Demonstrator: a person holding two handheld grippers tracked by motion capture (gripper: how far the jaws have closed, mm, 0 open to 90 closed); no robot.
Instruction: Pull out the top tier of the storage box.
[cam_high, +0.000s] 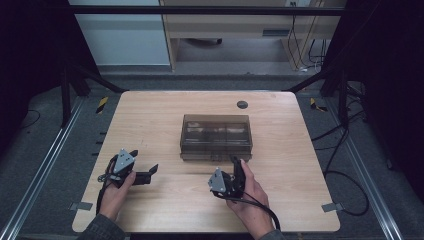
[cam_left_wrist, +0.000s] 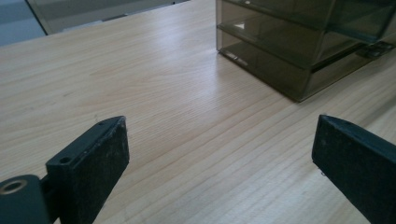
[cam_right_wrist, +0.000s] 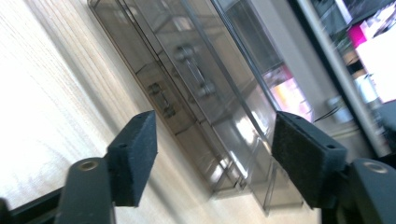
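Observation:
A smoky see-through drawer box (cam_high: 216, 136) stands at the middle of the wooden table (cam_high: 150, 120). My left gripper (cam_high: 143, 161) rests low over the table's front left, held by a hand and aimed right. In the left gripper view its jaws (cam_left_wrist: 219, 135) stand wide open over bare wood, and the box (cam_left_wrist: 289, 51) lies ahead to the right. My right gripper (cam_high: 235, 164) is rolled on its side just in front of the box's front face. It is open (cam_right_wrist: 215, 130), with nothing between the jaws. Beyond them, apart from the pads, are the box's stacked drawers and a drawer handle (cam_right_wrist: 161, 100).
A round black cable grommet (cam_high: 242, 104) sits in the table behind the box. Dark frame rails and cables (cam_high: 345, 150) run along the floor on both sides. A wooden desk (cam_high: 225, 30) stands beyond the far edge.

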